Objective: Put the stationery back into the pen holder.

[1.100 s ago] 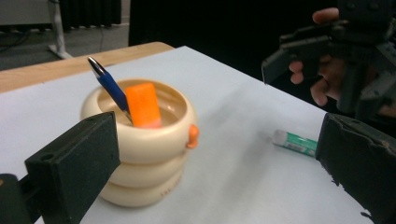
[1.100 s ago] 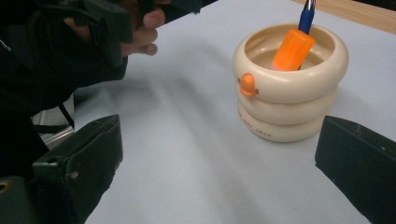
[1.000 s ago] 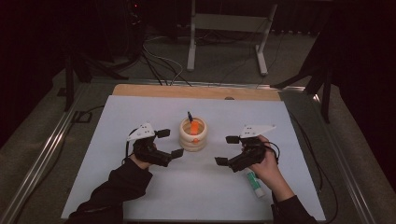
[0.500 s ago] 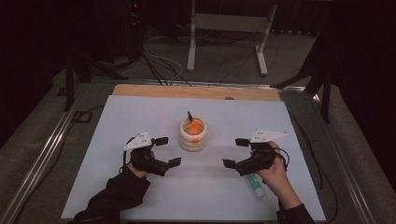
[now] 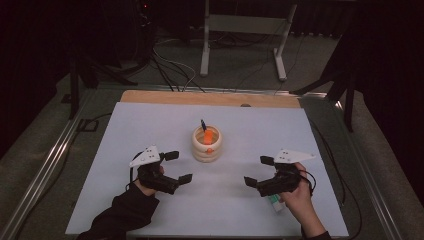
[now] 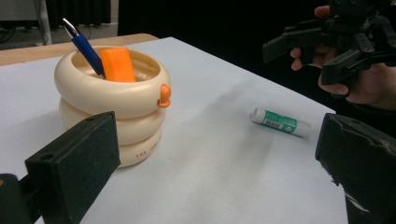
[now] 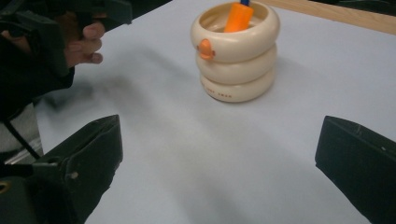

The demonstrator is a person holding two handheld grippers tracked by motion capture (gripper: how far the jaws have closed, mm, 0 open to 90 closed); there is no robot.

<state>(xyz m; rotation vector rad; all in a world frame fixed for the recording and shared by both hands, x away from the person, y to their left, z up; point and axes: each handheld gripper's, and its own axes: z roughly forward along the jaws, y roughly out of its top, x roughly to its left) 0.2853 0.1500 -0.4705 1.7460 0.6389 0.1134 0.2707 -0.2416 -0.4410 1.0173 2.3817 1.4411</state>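
A cream ringed holder (image 5: 207,145) (image 6: 112,102) (image 7: 236,51) stands mid-table with a blue pen (image 6: 84,46) and an orange block (image 6: 117,64) (image 7: 238,16) in it. A white and green tube (image 6: 279,122) (image 5: 275,202) lies on the white mat by the right hand. My left gripper (image 5: 177,167) (image 6: 210,168) hovers open to the holder's lower left, nothing between its jaws. To the lower right of the holder my right gripper (image 5: 257,171) (image 7: 219,172) is held open and empty too, just left of the tube.
The white mat (image 5: 150,125) covers a wooden table (image 5: 210,98) with metal rails (image 5: 45,170) along its sides. Cables (image 5: 170,65) and a stand's legs (image 5: 242,45) lie on the floor beyond the far edge.
Both grippers have drawn back toward the near edge, away from the holder, and slightly outward. Both stay open. The holder and tube have not moved.
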